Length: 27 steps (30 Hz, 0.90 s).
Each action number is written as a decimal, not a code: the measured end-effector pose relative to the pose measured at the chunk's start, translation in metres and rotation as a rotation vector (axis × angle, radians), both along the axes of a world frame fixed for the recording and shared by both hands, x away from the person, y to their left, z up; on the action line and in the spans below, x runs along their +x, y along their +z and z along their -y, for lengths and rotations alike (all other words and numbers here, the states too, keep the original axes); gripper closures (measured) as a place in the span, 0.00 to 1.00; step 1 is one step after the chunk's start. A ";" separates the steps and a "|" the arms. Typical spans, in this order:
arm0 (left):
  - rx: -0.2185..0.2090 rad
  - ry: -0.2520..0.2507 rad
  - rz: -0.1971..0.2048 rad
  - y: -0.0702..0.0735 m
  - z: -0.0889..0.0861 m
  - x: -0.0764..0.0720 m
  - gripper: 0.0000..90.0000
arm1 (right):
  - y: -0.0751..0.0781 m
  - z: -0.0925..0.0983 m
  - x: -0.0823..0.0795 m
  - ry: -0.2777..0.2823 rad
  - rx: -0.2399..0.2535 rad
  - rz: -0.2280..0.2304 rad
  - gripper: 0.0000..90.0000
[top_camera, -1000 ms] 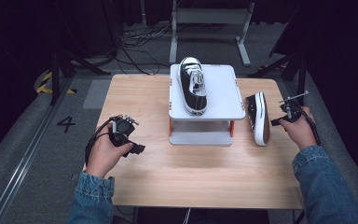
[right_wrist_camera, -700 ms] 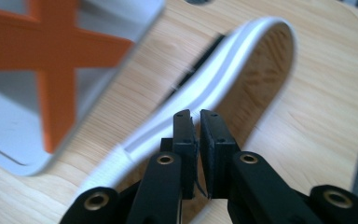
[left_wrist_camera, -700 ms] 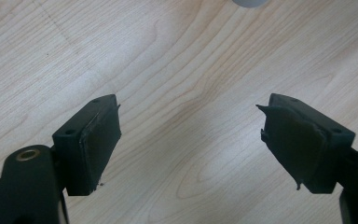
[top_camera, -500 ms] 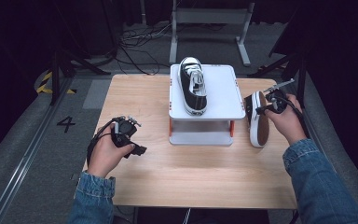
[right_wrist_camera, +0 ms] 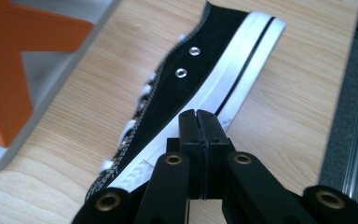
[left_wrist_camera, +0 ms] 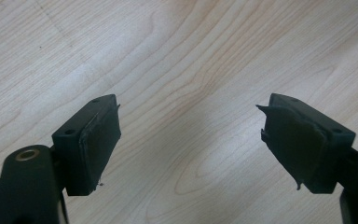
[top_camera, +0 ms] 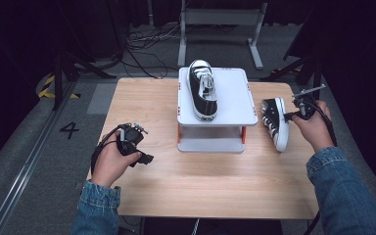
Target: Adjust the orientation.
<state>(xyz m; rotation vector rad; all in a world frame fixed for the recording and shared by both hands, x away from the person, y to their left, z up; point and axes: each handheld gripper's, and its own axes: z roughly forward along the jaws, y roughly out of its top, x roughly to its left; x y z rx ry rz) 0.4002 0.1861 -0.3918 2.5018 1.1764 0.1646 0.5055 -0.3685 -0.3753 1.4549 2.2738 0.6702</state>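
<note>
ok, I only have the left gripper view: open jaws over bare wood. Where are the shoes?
Observer: One black sneaker sits on top of the white stand, toe pointing away from the person.
Operator: And the other?
Observer: The second sneaker is on the table just right of the stand, white sole facing outward.
Operator: Right gripper?
Observer: The right gripper has its jaws shut, right at that sneaker's sole. Whether they pinch it, I can't tell.
</note>
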 end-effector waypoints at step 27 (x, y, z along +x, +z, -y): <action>-0.002 0.010 -0.015 -0.004 0.002 -0.001 0.22 | -0.014 0.074 -0.002 -0.189 -0.036 -0.065 0.91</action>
